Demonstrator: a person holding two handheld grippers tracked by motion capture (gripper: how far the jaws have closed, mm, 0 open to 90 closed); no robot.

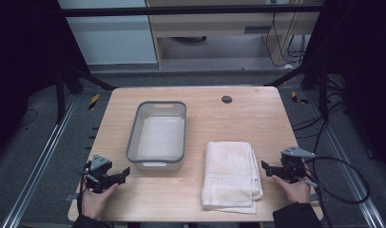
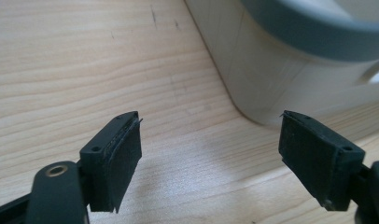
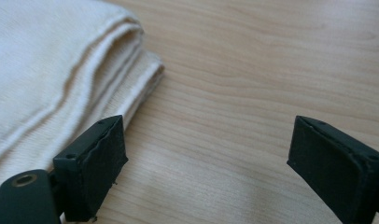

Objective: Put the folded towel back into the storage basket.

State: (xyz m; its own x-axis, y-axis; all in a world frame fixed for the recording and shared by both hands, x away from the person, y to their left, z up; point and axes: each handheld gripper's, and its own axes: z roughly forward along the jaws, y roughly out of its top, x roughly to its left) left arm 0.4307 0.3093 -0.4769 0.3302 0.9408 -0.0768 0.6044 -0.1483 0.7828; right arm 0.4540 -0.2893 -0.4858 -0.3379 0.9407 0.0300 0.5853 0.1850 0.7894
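Observation:
A folded cream towel point(image 1: 231, 173) lies on the wooden table point(image 1: 215, 114) at the front right; its folded edge point(image 3: 61, 74) shows in the right gripper view. A white tub with a grey rim point(image 1: 158, 135) stands left of it, and its near corner point(image 2: 281, 60) fills the upper right of the left gripper view. My left gripper point(image 1: 124, 173) rests at the front left, just short of the tub, open with bare wood between its jaws point(image 2: 208, 149). My right gripper point(image 1: 265, 166) sits beside the towel's right edge, open and holding nothing point(image 3: 206, 168).
A round dark grommet point(image 1: 226, 99) sits near the table's far edge. Cables point(image 1: 343, 180) trail off the right side. Metal frame rails point(image 1: 43, 156) run along both sides of the table, with a shelf unit point(image 1: 229, 28) behind.

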